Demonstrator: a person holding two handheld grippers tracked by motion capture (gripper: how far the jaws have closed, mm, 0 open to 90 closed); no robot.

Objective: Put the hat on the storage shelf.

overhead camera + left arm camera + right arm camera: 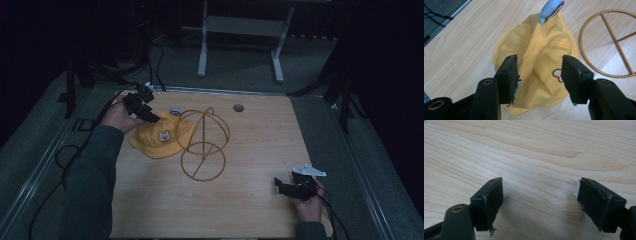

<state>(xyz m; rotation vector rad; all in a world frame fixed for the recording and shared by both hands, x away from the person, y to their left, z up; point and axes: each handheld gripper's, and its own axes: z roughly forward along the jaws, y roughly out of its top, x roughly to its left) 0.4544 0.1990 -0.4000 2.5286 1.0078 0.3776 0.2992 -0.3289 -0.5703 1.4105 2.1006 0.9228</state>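
At the left side of the bench [250, 210] the left gripper [150, 116] sits in the person's left hand [118, 118], poised over the far-left edge of a yellow cap [162, 136]. Its 2 fingers [510, 72] stand wide apart with the cap's soft crown lying between them, and the pads do not press on the cloth; nothing is gripped. The cap lies flat on the wood, a small bear face on its front in the high view, and a blue tab [550, 10] with a brown edge sticks up at its far end in the left gripper view. Just right of the cap, and touching its rim, stands a gold wire frame [204, 145] made of rings joined by straight rods, 1 ring flat on the bench. Farther back there is a small round hole [238, 107] in the wood. Well apart, at the near-right corner, the right gripper [286, 187] rests low in the right hand [308, 206], its fingers [492, 195] spread open over bare wood with nothing between them.
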